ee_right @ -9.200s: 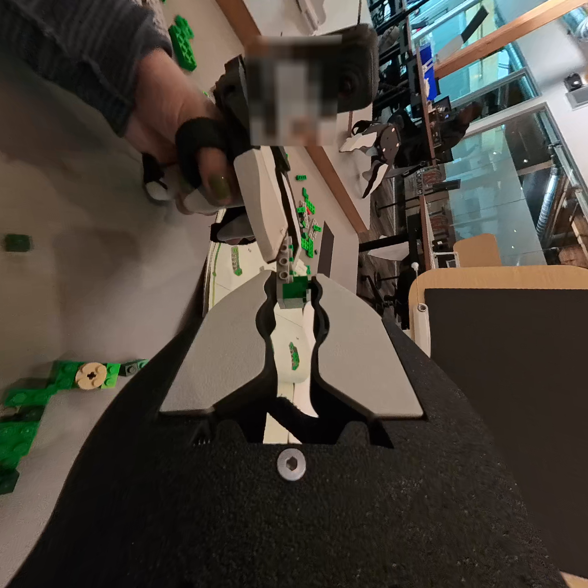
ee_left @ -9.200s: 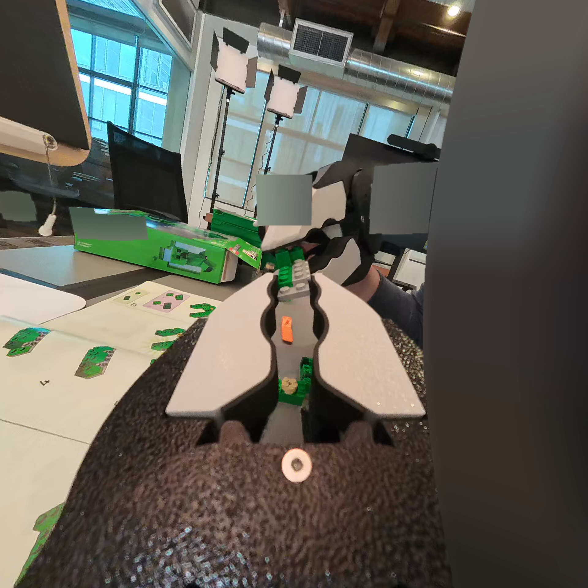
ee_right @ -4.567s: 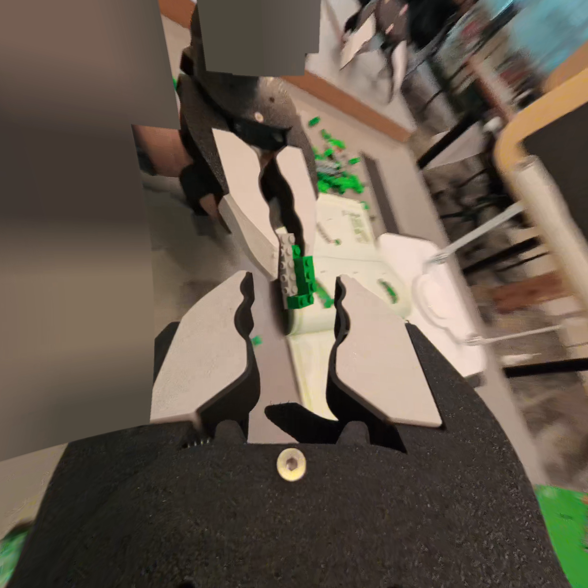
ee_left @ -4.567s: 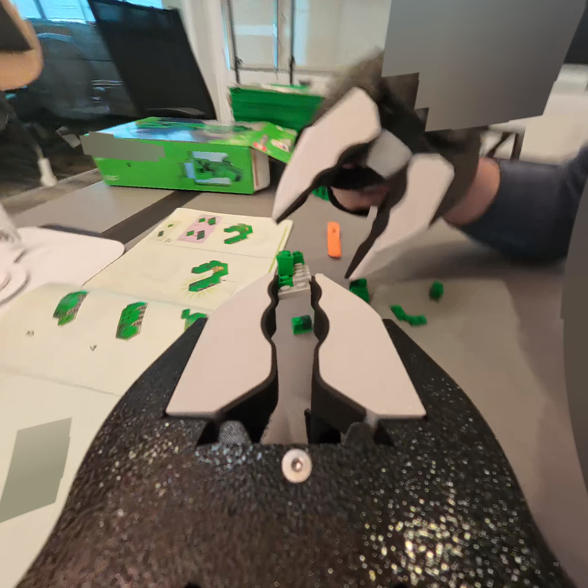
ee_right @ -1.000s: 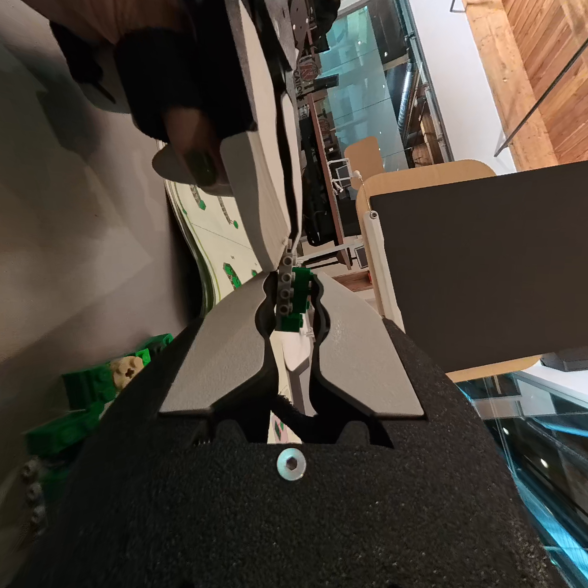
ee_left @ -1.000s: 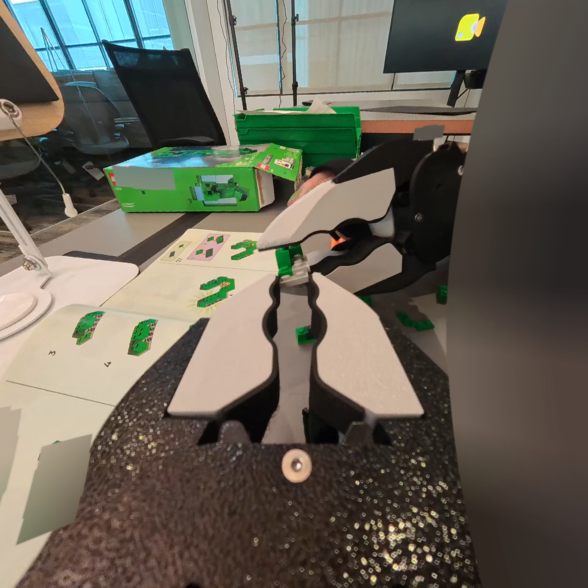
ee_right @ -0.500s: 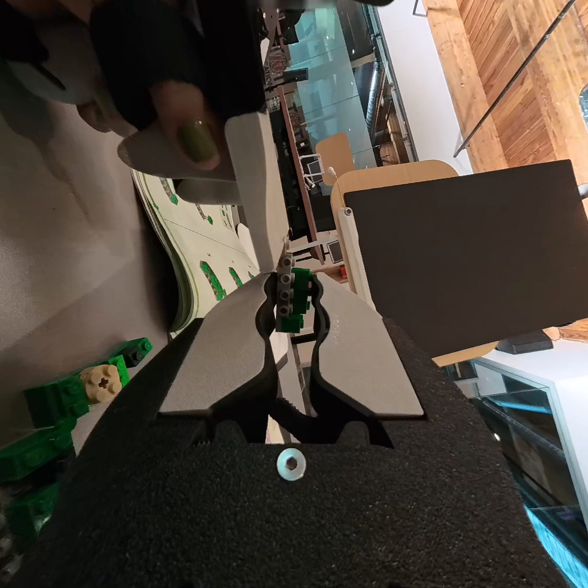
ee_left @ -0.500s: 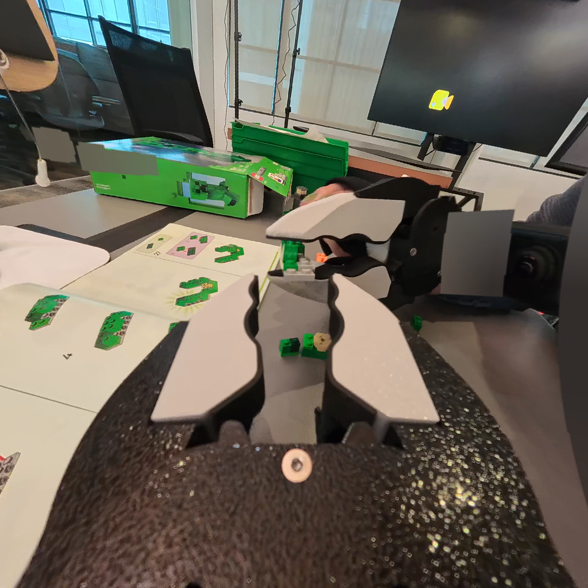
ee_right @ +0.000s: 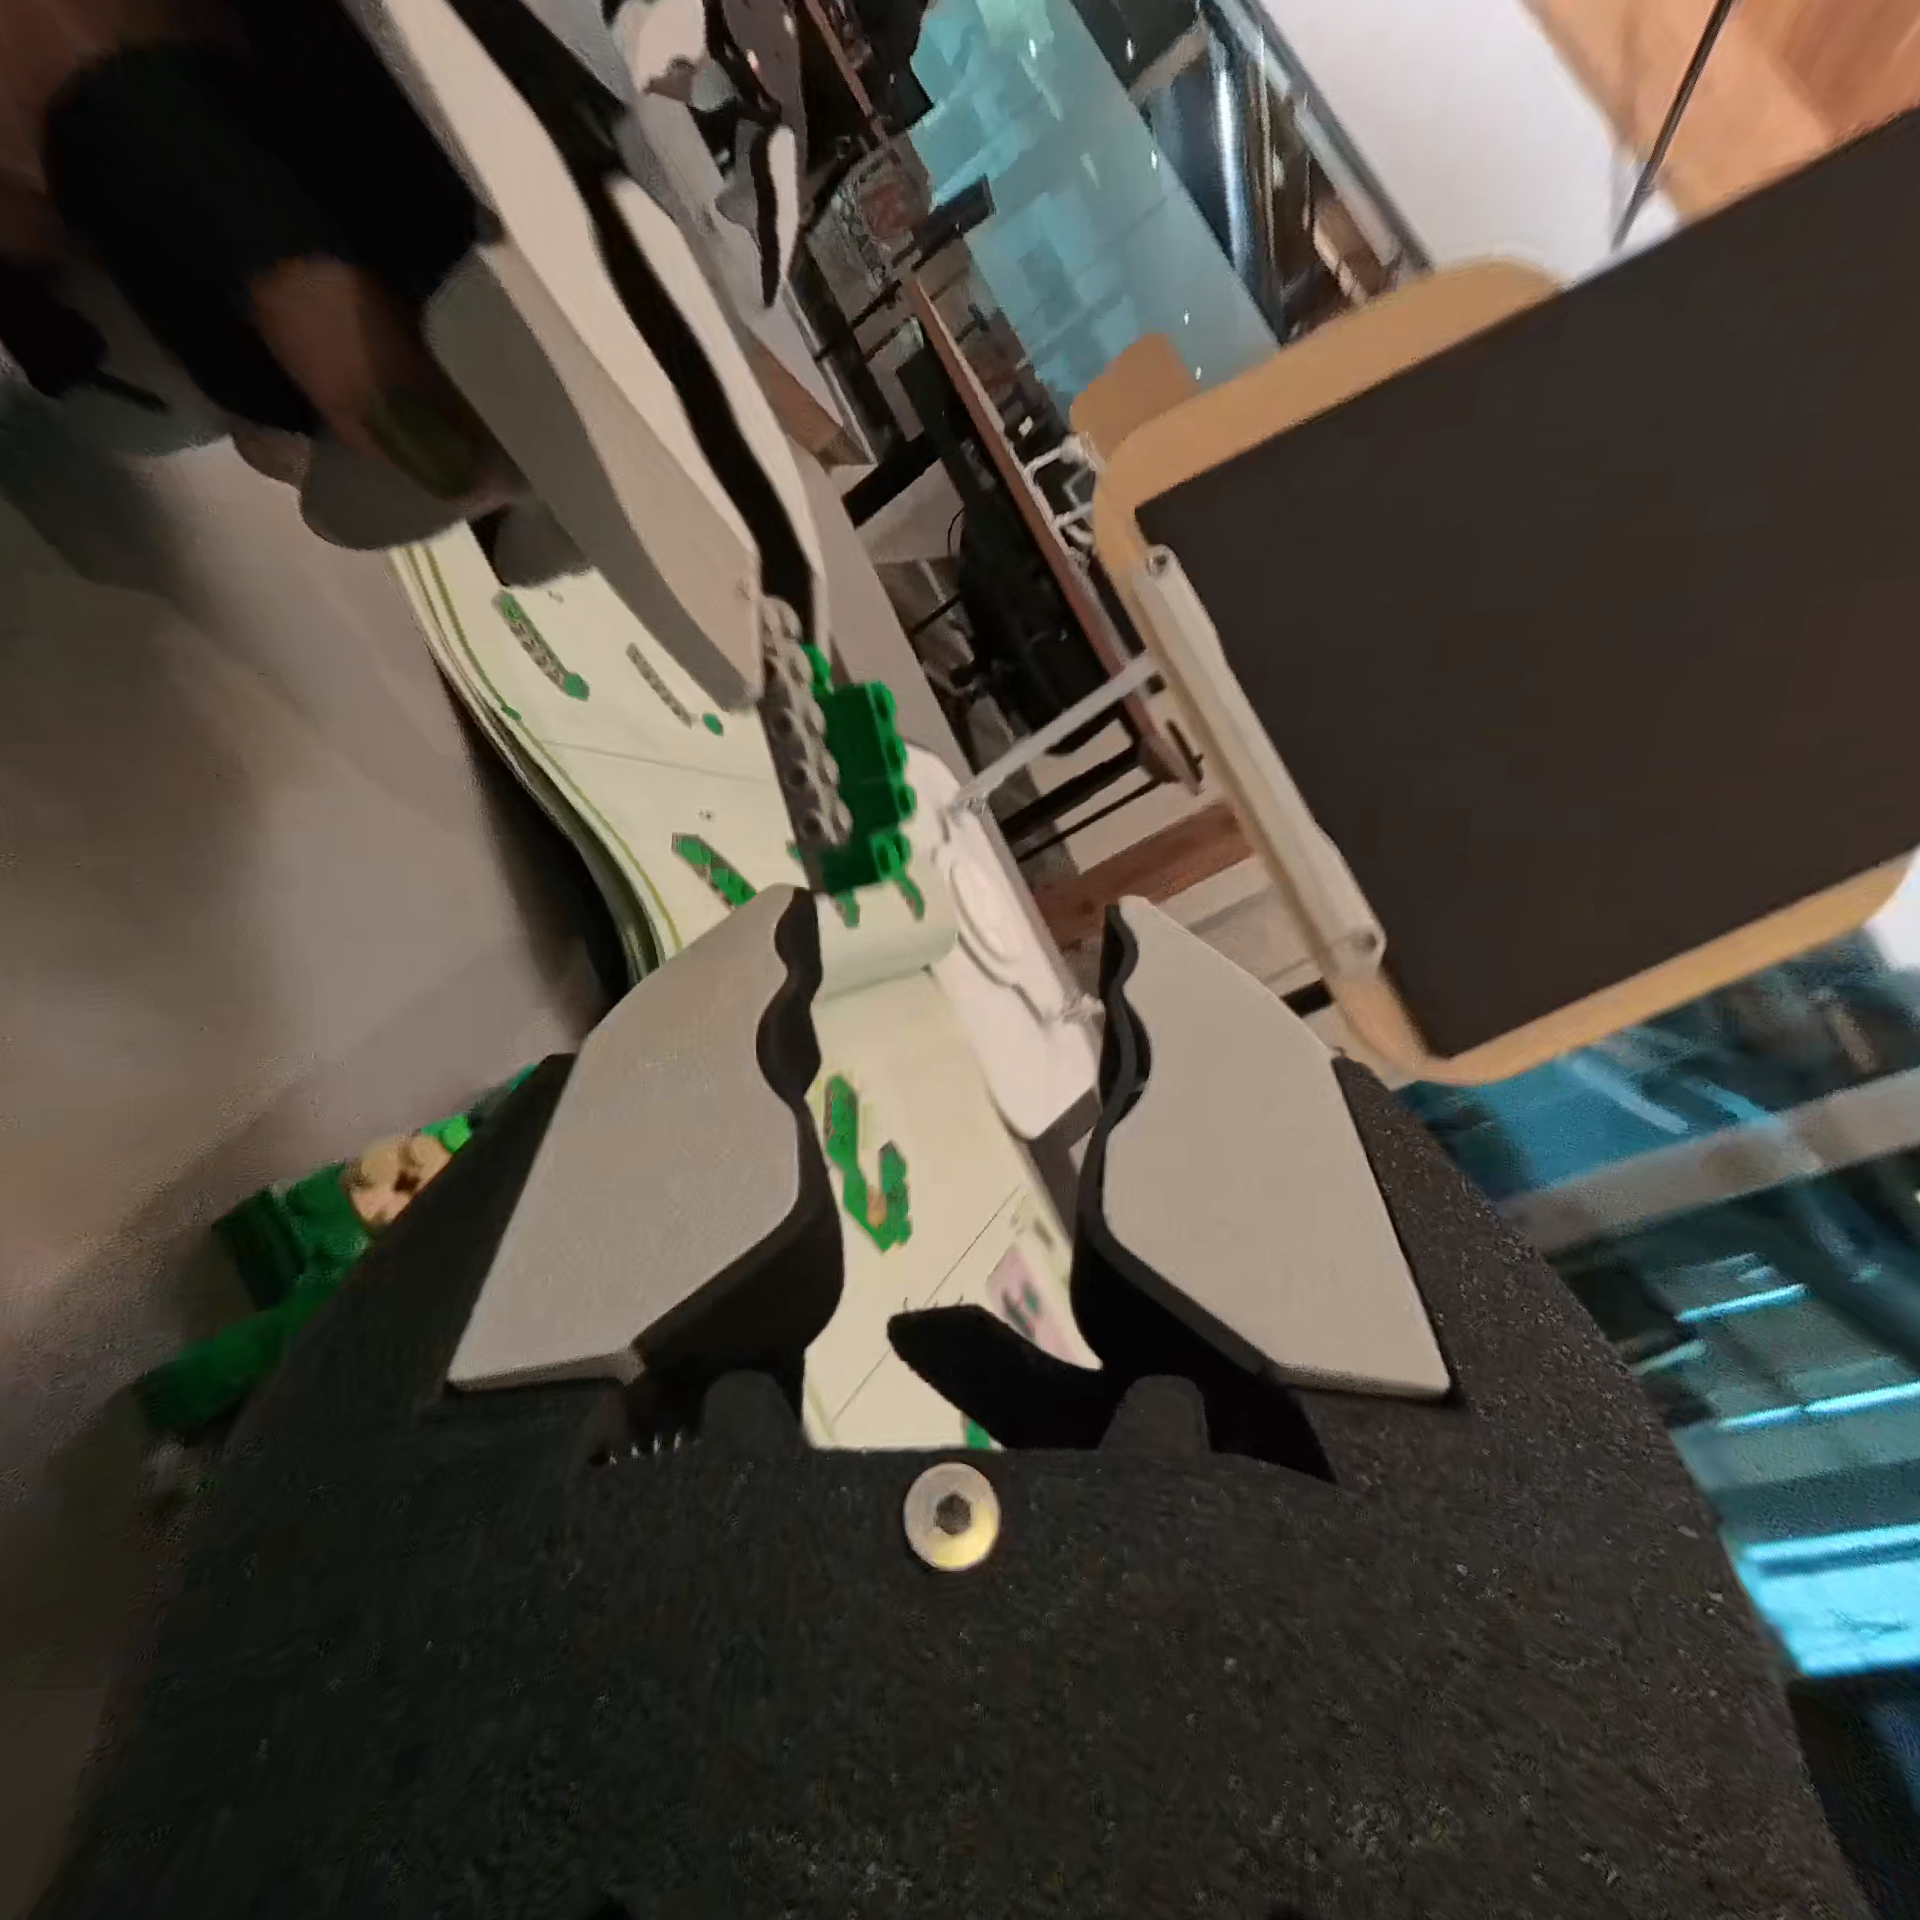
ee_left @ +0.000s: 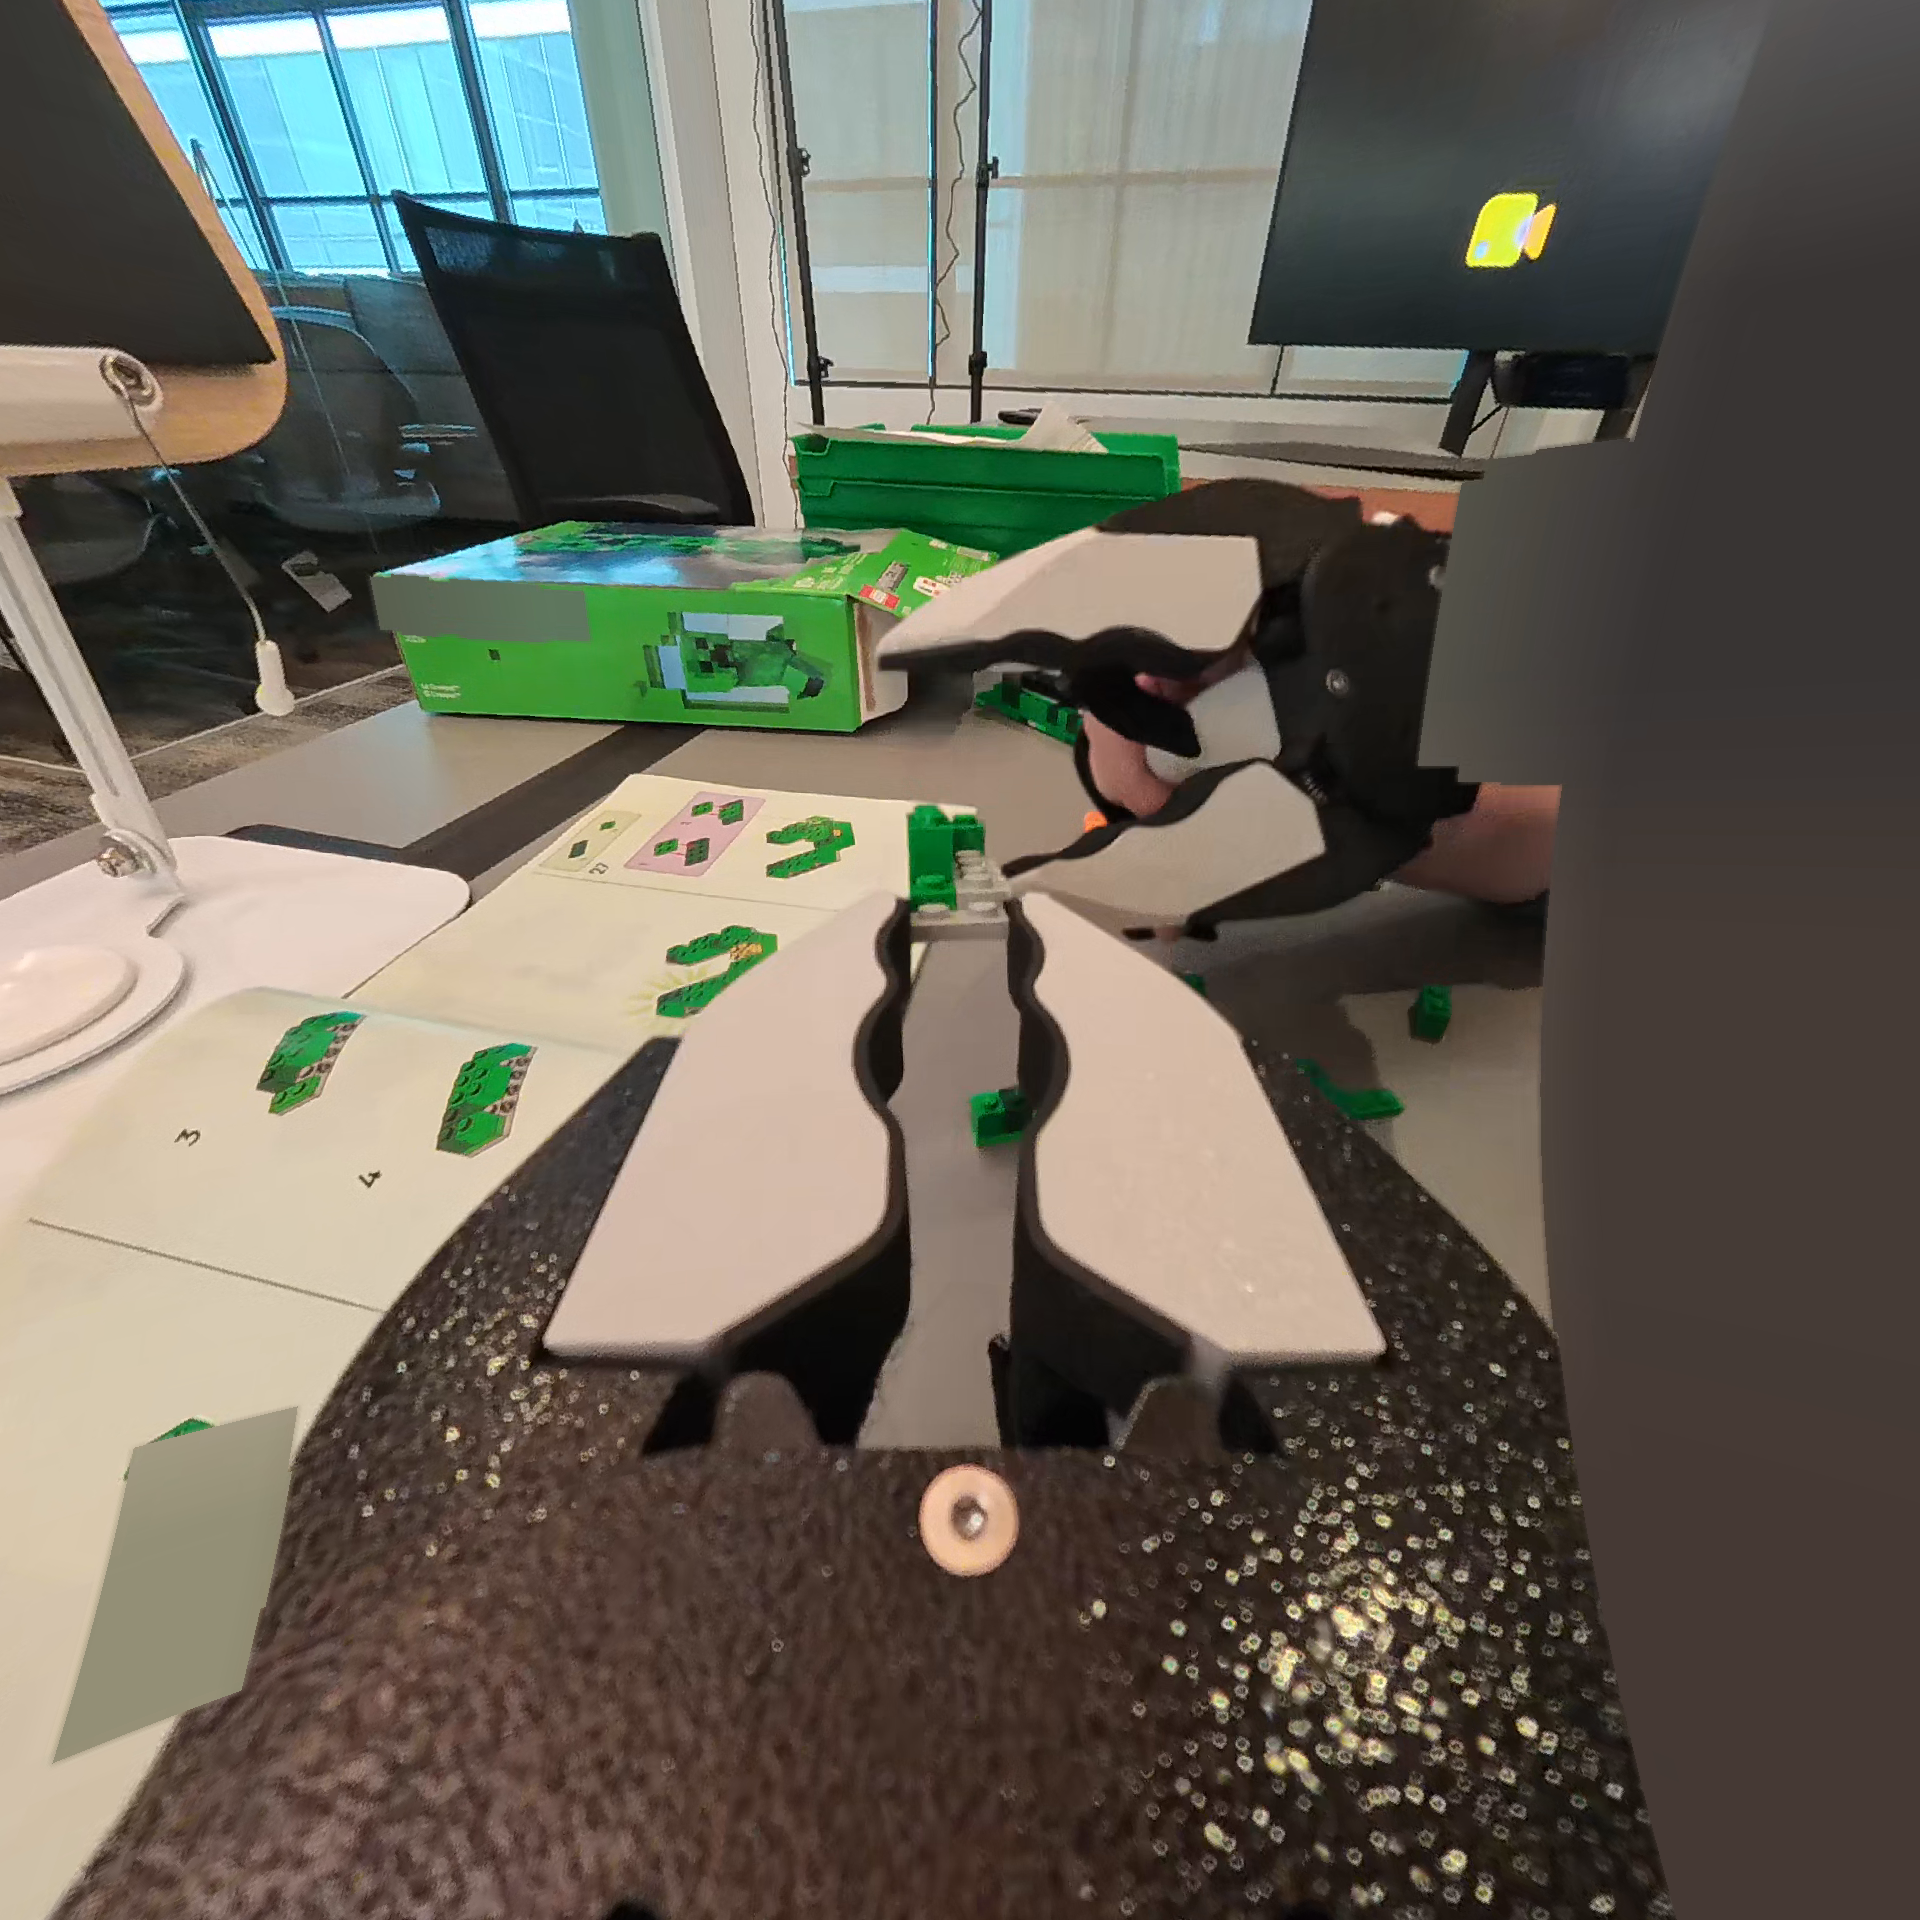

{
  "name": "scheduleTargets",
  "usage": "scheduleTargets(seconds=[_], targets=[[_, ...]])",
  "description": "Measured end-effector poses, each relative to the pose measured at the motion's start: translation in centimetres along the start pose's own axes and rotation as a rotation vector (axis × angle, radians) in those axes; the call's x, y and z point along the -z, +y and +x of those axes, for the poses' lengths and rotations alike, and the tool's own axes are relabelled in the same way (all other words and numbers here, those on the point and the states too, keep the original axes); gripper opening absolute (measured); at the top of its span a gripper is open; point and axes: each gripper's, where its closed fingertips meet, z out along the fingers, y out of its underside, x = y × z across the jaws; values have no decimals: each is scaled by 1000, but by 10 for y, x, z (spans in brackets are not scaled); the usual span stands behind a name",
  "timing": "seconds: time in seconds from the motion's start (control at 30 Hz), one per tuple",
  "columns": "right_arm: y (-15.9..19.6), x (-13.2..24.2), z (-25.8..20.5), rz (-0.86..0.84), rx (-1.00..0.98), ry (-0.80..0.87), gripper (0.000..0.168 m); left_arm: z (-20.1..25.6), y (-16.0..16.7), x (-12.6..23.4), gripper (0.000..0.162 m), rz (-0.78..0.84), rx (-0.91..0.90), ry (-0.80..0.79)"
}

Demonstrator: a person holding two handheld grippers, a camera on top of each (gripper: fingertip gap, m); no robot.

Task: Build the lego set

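Observation:
A small lego assembly (ee_left: 951, 868), a grey plate with green bricks on it, sits between the tips of my left gripper (ee_left: 956, 912), which is shut on the grey plate and holds it above the table. My right gripper (ee_left: 945, 764) faces it from the right, open and empty, its jaws wide apart just beyond the assembly. In the right wrist view my right gripper (ee_right: 956, 920) is open and the assembly (ee_right: 842, 769) hangs just ahead of its tips, held by the left gripper (ee_right: 774, 644).
An open instruction booklet (ee_left: 582, 935) lies at left. A green lego box (ee_left: 644, 644) and green trays (ee_left: 987, 488) stand behind it. A white lamp base (ee_left: 208, 914) is at far left. Loose green bricks (ee_left: 1003, 1117) lie on the grey table (ee_left: 1455, 935). A dark panel (ee_left: 1766, 935) blocks the right.
Half a second ago the right gripper held the assembly and the left was open. Now the left is shut on it and the right has opened and drawn back slightly.

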Motion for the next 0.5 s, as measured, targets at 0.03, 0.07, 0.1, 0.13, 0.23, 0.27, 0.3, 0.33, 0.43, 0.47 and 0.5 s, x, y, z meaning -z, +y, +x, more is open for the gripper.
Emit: scheduleTargets(seconds=[0.03, 0.07, 0.1, 0.13, 0.23, 0.27, 0.3, 0.33, 0.43, 0.47, 0.5], targets=[[6, 4, 1, -17, -32, -1, 52, 0, 3, 0, 17, -18, 0, 3], [11, 9, 3, -30, -54, 1, 52, 0, 6, 1, 17, -41, 0, 7], [15, 14, 4, -39, -74, 1, 52, 0, 9, 1, 17, -57, -1, 13], [20, 19, 5, -48, -95, 1, 51, 1, 9, 1, 17, -59, 1, 20], [30, 32, 7, -47, -168, 18, 45, 2, 9, 3, 17, -53, 6, 35], [32, 35, 9, -31, -196, 28, 42, 2, 9, 4, 17, -52, 3, 35], [34, 37, 10, -17, -226, 38, 38, 2, 9, 5, 17, -51, 0, 35], [36, 37, 12, -7, -259, 48, 36, 2, 9, 5, 17, -47, -2, 34], [43, 35, 15, 29, -312, 87, 30, 4, 9, 6, 17, -41, -7, 51], [44, 34, 14, 32, -310, 82, 29, 6, 9, 5, 17, -42, -12, 62], [45, 32, 13, 30, -312, 75, 29, 9, 9, 5, 17, -43, -21, 75]])
